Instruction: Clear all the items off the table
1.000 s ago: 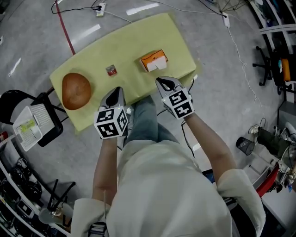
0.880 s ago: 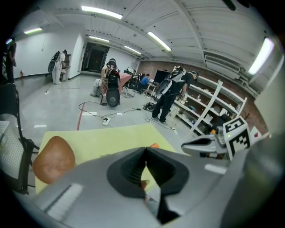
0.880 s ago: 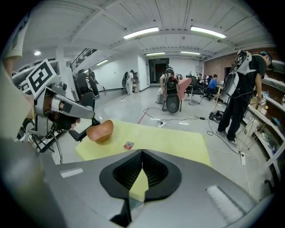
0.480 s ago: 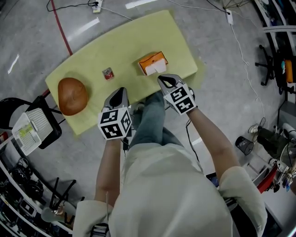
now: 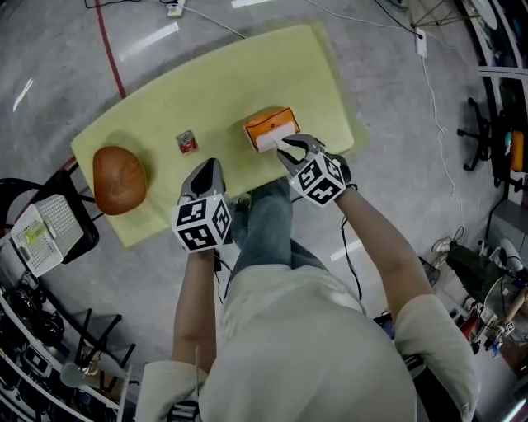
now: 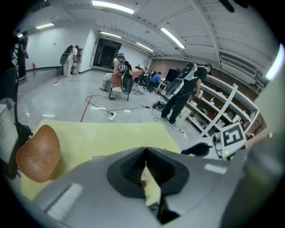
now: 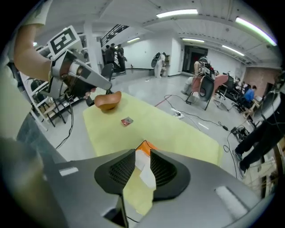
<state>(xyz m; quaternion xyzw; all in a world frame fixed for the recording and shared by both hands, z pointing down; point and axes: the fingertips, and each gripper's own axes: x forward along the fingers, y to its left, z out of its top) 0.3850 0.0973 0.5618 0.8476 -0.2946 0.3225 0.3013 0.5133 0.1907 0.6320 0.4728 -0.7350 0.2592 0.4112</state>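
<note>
Table (image 5: 231, 82): yellow-green top, set slantwise on a grey floor, bearing three things.
Orange box (image 5: 271, 128): on the table towards its right end, close to the near edge, white panel turned to the person.
Red packet (image 5: 186, 142): small and flat on the table, between the box and the brown object, apart from both.
Brown object (image 5: 120, 179): rounded and smooth, at the table's left end.
Surroundings: black chair (image 5: 33, 206) just beside the table's left end, carrying a white perforated panel (image 5: 51, 227); red floor line (image 5: 111, 58) and power strip (image 5: 174, 10) with cables beyond the far edge; standing people (image 6: 180, 95) far off in the left gripper view.
In the way: jeans-clad legs (image 5: 266, 227) at the near edge, between the two grippers.
Left gripper (image 5: 206, 171): over the table's near edge, pointing forward and down, well short of the packet.
Left fingers: closed tip to tip, holding nothing.
Right gripper (image 5: 285, 148): at the near side of the orange box, tips just beside its white panel.
Right fingers: parted narrowly, just now opening; white panel and an orange corner showing in the gap ahead of the tips, pads not pressing on the box; contact at the tips not clear.
</note>
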